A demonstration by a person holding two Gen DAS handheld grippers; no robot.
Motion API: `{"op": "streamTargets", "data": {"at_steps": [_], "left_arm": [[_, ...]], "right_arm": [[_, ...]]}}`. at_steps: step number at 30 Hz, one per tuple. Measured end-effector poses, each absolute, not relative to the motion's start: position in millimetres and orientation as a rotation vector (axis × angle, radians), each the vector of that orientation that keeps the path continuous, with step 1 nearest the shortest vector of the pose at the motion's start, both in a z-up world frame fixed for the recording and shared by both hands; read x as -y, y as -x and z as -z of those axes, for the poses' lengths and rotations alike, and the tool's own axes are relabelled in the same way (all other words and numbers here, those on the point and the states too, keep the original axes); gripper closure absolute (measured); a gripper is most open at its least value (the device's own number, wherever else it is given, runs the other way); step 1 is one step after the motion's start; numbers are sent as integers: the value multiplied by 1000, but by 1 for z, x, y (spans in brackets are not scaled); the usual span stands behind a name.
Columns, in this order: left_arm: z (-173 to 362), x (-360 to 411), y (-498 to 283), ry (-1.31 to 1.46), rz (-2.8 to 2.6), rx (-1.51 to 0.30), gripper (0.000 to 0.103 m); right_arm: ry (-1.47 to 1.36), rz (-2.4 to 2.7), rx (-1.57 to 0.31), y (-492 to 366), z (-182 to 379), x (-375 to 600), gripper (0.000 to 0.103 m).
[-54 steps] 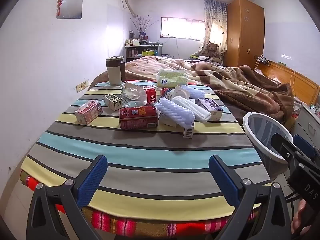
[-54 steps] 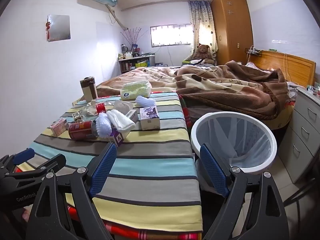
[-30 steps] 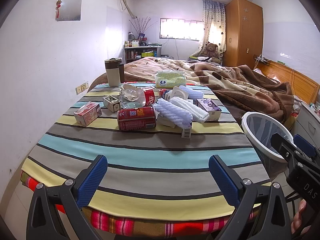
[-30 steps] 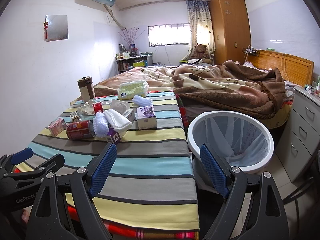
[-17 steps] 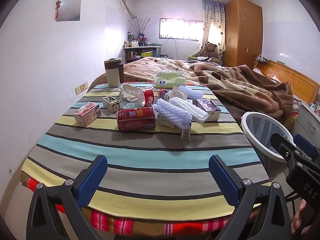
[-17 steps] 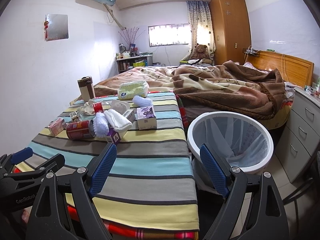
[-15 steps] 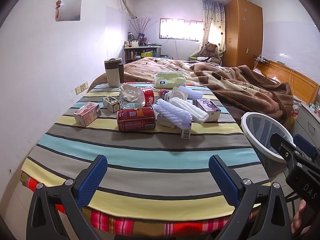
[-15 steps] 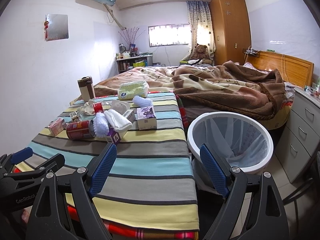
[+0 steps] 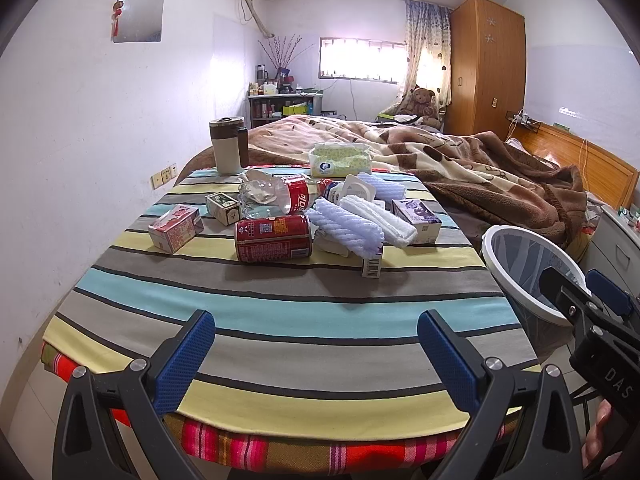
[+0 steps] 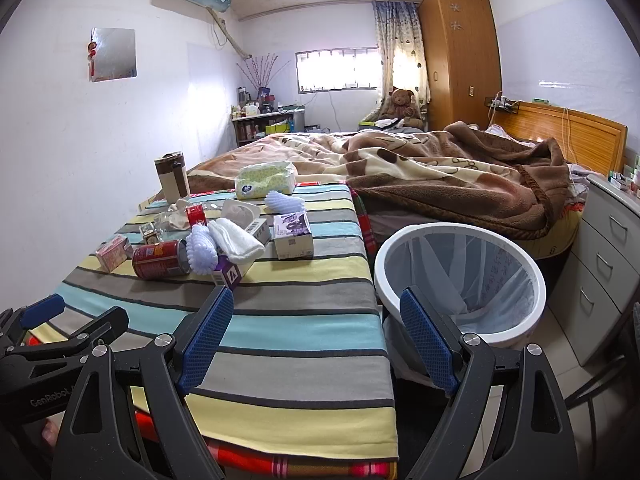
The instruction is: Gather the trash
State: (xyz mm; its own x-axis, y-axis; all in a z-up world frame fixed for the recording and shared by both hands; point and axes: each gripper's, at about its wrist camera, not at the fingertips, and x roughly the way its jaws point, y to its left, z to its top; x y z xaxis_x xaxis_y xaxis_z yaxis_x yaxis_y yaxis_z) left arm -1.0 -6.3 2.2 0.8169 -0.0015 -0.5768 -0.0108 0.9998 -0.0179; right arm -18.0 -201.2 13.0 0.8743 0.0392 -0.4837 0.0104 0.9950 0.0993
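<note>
Striped cloth in blue, grey and yellow is covering the counter, and the trash is sitting in a cluster toward its far half. A red can is lying on its side at the front of the cluster, touching a lavender ribbed roll and a folded white towel to its right. A pink carton is resting apart to the left, with a small patterned box and a crushed clear bottle with a red label just behind the can. A purple box is sitting at the right edge of the cluster, and a green tissue pack and a brown-and-cream mug are standing farther back.

Beside the counter's right edge, a white bin lined with a clear bag is standing on the floor.

Both tools are hovering over the near edge of the counter, well apart from the trash. The left hand-held gripper is holding its blue-padded jaws spread wide with nothing between them; the right hand-held gripper is likewise spread and empty, straddling the counter's corner and the bin's rim.
</note>
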Motion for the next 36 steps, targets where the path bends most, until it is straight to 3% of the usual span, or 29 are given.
{"op": "streamTargets", "data": {"at_steps": [36], "left_arm": [[-2,3,1,28,-4,-619,0]], "right_arm": [[-91,-9,-515,17,-13,203,16]]}}
